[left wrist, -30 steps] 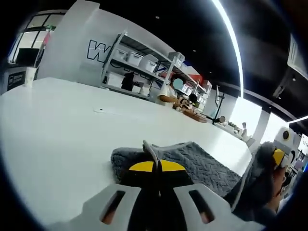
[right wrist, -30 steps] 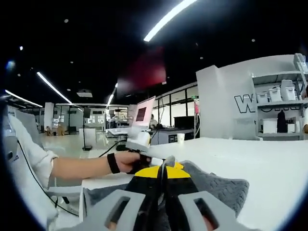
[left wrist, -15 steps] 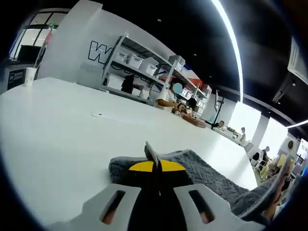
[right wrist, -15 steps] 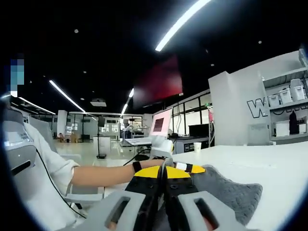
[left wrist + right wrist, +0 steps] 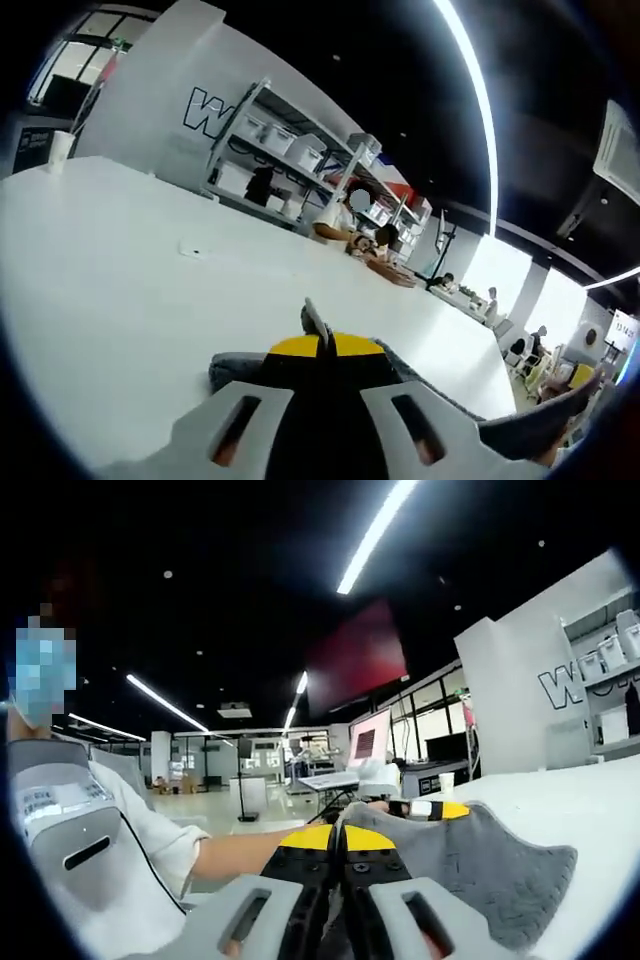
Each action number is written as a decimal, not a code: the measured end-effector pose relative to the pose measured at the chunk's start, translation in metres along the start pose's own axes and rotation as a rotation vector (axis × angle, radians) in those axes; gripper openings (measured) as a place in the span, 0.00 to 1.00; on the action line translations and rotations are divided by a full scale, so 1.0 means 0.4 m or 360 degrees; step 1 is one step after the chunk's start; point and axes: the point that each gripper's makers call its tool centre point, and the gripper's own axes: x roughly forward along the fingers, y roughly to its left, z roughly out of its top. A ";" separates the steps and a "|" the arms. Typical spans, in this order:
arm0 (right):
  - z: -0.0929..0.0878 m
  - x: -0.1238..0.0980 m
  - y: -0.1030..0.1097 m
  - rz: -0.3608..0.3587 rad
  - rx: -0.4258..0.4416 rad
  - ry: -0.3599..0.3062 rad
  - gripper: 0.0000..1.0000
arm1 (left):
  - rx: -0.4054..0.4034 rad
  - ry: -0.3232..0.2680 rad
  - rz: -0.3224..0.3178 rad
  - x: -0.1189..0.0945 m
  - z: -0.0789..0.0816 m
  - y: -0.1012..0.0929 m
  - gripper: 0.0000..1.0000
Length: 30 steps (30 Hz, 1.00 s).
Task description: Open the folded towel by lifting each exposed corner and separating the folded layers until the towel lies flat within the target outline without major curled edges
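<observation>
We see our left gripper (image 5: 318,338) with its jaws pinching a fold of the grey towel (image 5: 455,422), which hangs between both grippers above the white bench (image 5: 120,270). In the right gripper view, our right gripper (image 5: 338,830) has its jaws pressed together on another edge of the towel (image 5: 490,865), its cloth spreading rightward.

Dim hall w/ dark ceiling; light comes from long ceiling strip lights (image 5: 470,90), blown out to white glare. White table (image 5: 120,270) reads bright, soft shadows only. Strong fisheye bending at edges, far background slightly soft.
</observation>
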 end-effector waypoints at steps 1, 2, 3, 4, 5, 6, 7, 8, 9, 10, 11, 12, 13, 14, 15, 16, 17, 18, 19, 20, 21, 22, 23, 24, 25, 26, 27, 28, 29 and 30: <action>-0.001 -0.001 0.007 0.0002 -0.0009 -0.0001 0.00 | -0.0002 -0.0008 -0.0004 0.000 0.003 -0.002 0.00; 0.000 -0.003 0.012 0.0008 -0.0011 -0.0004 0.00 | -0.0005 -0.0016 -0.0007 0.001 0.005 -0.004 0.00; 0.001 -0.006 0.018 0.0011 -0.0007 -0.0007 0.00 | -0.0008 -0.0019 -0.0017 0.002 0.006 -0.006 0.00; 0.002 -0.006 0.020 0.0009 -0.0010 -0.0010 0.00 | -0.0019 -0.0024 -0.0020 0.003 0.008 -0.008 0.00; 0.002 -0.008 0.024 -0.0002 -0.0025 -0.0017 0.00 | -0.0025 -0.0028 -0.0026 0.004 0.008 -0.012 0.00; 0.001 -0.009 0.027 -0.0005 -0.0032 -0.0011 0.00 | -0.0013 -0.0032 -0.0034 0.005 0.009 -0.018 0.00; 0.000 -0.010 0.032 -0.0001 -0.0042 -0.0002 0.00 | 0.0001 -0.0043 -0.0029 0.005 0.013 -0.022 0.00; 0.004 -0.013 0.038 -0.0011 -0.0057 -0.0012 0.00 | 0.0040 -0.0091 -0.0016 0.003 0.029 -0.025 0.00; 0.004 -0.015 0.045 -0.0022 -0.0069 0.0001 0.00 | 0.0031 -0.0109 -0.0024 0.002 0.033 -0.032 0.00; 0.000 -0.016 0.054 -0.0017 -0.0100 0.0020 0.00 | 0.0008 -0.0132 -0.0048 0.003 0.041 -0.045 0.00; -0.001 -0.016 0.065 -0.0019 -0.0141 0.0018 0.00 | 0.0016 -0.0135 -0.0055 0.004 0.043 -0.049 0.00; -0.001 -0.016 0.071 -0.0029 -0.0155 0.0016 0.00 | 0.0061 -0.0144 -0.0063 0.007 0.049 -0.061 0.00; -0.003 -0.016 0.077 -0.0036 -0.0192 0.0031 0.00 | 0.0092 -0.0147 -0.0065 0.010 0.052 -0.067 0.00; -0.003 -0.015 0.083 -0.0038 -0.0198 0.0036 0.00 | 0.0100 -0.0146 -0.0070 0.013 0.053 -0.073 0.00; 0.000 -0.014 0.090 -0.0040 -0.0217 0.0034 0.00 | 0.0094 -0.0151 -0.0074 0.016 0.055 -0.074 0.00; 0.004 -0.013 0.093 -0.0039 -0.0218 0.0031 0.00 | 0.0086 -0.0158 -0.0085 0.018 0.058 -0.077 0.00; 0.007 -0.013 0.099 -0.0037 -0.0244 0.0039 0.00 | 0.0082 -0.0174 -0.0111 0.019 0.062 -0.083 0.00; 0.012 -0.014 0.099 -0.0047 -0.0251 0.0028 0.00 | 0.0098 -0.0200 -0.0120 0.019 0.067 -0.089 0.00; 0.016 -0.015 0.099 -0.0055 -0.0248 0.0019 0.00 | 0.0102 -0.0202 -0.0119 0.019 0.066 -0.092 0.00; 0.019 -0.015 0.101 -0.0055 -0.0245 0.0017 0.00 | 0.0109 -0.0208 -0.0123 0.020 0.067 -0.095 0.00; 0.021 -0.015 0.103 -0.0055 -0.0248 0.0013 0.00 | 0.0120 -0.0216 -0.0127 0.022 0.069 -0.101 0.00; 0.023 -0.015 0.101 -0.0060 -0.0249 0.0005 0.00 | 0.0131 -0.0219 -0.0127 0.023 0.071 -0.103 0.00; 0.024 -0.016 0.100 -0.0067 -0.0246 0.0002 0.00 | 0.0139 -0.0225 -0.0124 0.024 0.074 -0.104 0.00; 0.025 -0.018 0.100 -0.0071 -0.0251 0.0001 0.00 | 0.0150 -0.0243 -0.0128 0.022 0.081 -0.107 0.00; 0.027 -0.019 0.099 -0.0077 -0.0254 -0.0003 0.00 | 0.0147 -0.0251 -0.0132 0.021 0.083 -0.109 0.00; 0.031 -0.021 0.099 -0.0082 -0.0245 -0.0015 0.00 | 0.0137 -0.0257 -0.0135 0.020 0.086 -0.110 0.00; 0.032 -0.021 0.098 -0.0085 -0.0244 -0.0018 0.00 | 0.0126 -0.0265 -0.0137 0.021 0.089 -0.110 0.00; 0.032 -0.023 0.097 -0.0087 -0.0247 -0.0015 0.00 | 0.0126 -0.0265 -0.0139 0.021 0.090 -0.111 0.00; 0.033 -0.024 0.095 -0.0097 -0.0247 -0.0016 0.00 | 0.0133 -0.0270 -0.0133 0.021 0.091 -0.109 0.00; 0.038 -0.027 0.092 -0.0114 -0.0250 -0.0020 0.00 | 0.0133 -0.0271 -0.0133 0.022 0.092 -0.109 0.00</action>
